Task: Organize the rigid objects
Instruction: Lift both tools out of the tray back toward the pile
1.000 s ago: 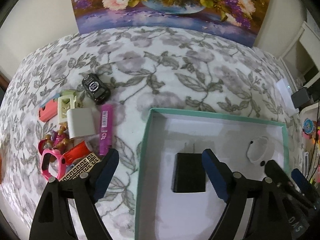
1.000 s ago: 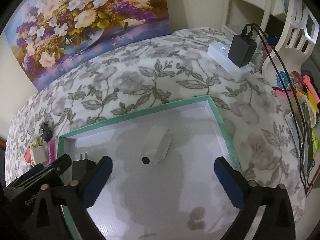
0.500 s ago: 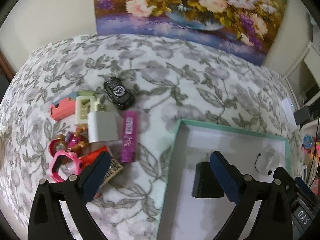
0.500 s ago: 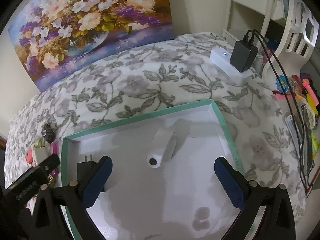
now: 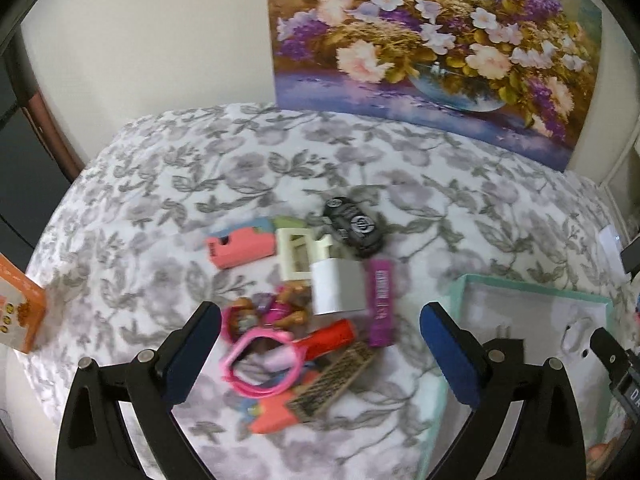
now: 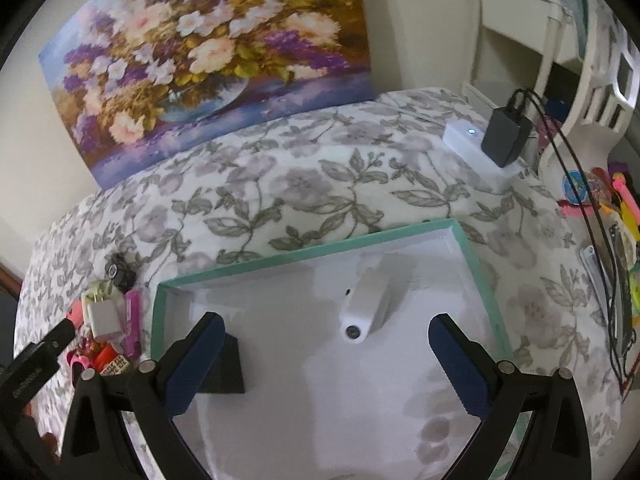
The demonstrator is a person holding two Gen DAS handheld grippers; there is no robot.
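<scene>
With black charger (image 6: 224,368) already in teal box (image 6: 304,254), your left gripper (image 5: 320,354) hangs over clutter pile, jaws just spread wide, empty; right gripper (image 6: 326,360) wide, empty. Next: pick one piece, likely pink watch (image 5: 262,362).

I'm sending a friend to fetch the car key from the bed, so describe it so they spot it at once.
Start at the teal-rimmed box on the flowered bedspread, then look to the heap of small things beside it. The car key lies at the heap's far edge, towards the flower painting: the only black, rounded piece, with a silver emblem.
</scene>
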